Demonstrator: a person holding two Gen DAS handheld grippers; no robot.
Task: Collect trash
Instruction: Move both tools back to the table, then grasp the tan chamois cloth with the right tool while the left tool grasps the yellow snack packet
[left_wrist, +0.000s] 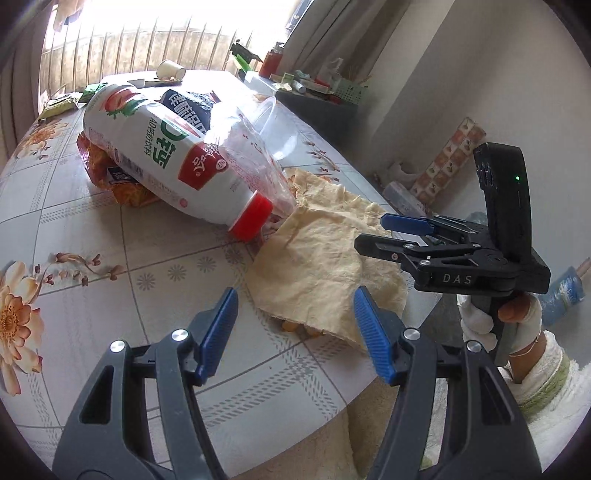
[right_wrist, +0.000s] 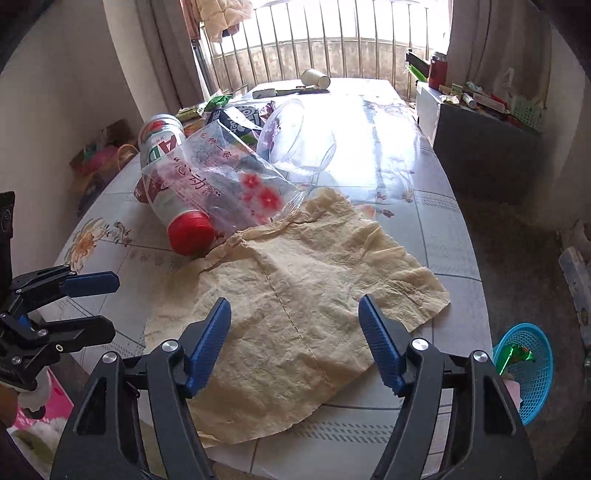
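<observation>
A crumpled tan paper sheet (right_wrist: 295, 295) lies on the floral table (right_wrist: 424, 177), also in the left wrist view (left_wrist: 317, 258). A white drink bottle with a red cap (left_wrist: 162, 147) lies on its side beyond it, partly under a clear printed plastic bag (right_wrist: 229, 184). A clear plastic cup (right_wrist: 295, 136) lies tipped over behind. My left gripper (left_wrist: 295, 328) is open and empty at the paper's near edge. My right gripper (right_wrist: 293, 343) is open and empty just above the paper; it shows in the left wrist view (left_wrist: 384, 236).
An orange snack wrapper (left_wrist: 125, 184) lies under the bottle. A paper cup (right_wrist: 314, 78) and green wrappers (right_wrist: 218, 103) lie at the table's far end. A blue basket (right_wrist: 528, 373) with trash stands on the floor right. A cluttered dark cabinet (right_wrist: 480, 140) stands right.
</observation>
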